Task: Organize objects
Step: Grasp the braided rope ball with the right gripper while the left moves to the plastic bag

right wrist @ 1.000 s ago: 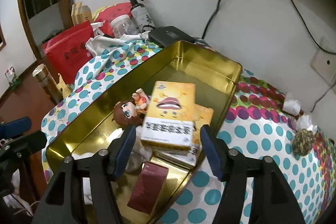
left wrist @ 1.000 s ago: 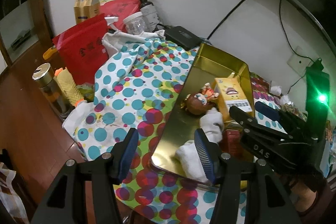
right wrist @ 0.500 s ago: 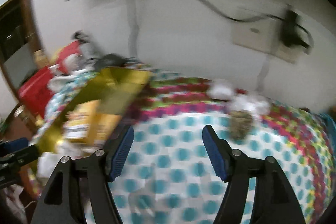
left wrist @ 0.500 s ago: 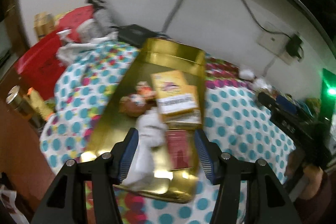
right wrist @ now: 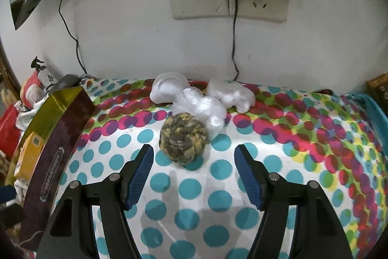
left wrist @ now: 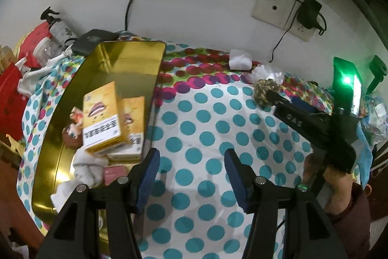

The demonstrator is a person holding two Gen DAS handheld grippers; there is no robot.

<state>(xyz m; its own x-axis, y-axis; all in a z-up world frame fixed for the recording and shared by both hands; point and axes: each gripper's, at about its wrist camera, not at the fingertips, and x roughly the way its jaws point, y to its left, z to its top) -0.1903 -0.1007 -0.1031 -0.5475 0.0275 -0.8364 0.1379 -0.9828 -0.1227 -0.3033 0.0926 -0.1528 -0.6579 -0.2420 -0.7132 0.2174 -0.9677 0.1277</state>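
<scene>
From the left wrist, the view has swung off the gold tin (left wrist: 126,60) and onto bare dotted cloth (left wrist: 206,128); a second ago the tin sat dead ahead, now it lies off to the left, yellow boxes (left wrist: 101,118), a white cloth and a small doll still inside; the left gripper (left wrist: 191,174) hangs over the cloth with its fingers spread and nothing between them; further right the right gripper (left wrist: 274,96) reaches toward the rope ball (left wrist: 263,92).

From the right wrist, the change is bigger; the tin that filled this view a second ago is pushed to the left edge (right wrist: 55,118), and the rope ball (right wrist: 183,138) lies just ahead of the right gripper (right wrist: 194,166), touching crumpled white plastic (right wrist: 201,98) behind it; the jaws have just been opening, stand spread, and grip nothing; I'd say the ball is the next thing bound for the tin.
</scene>
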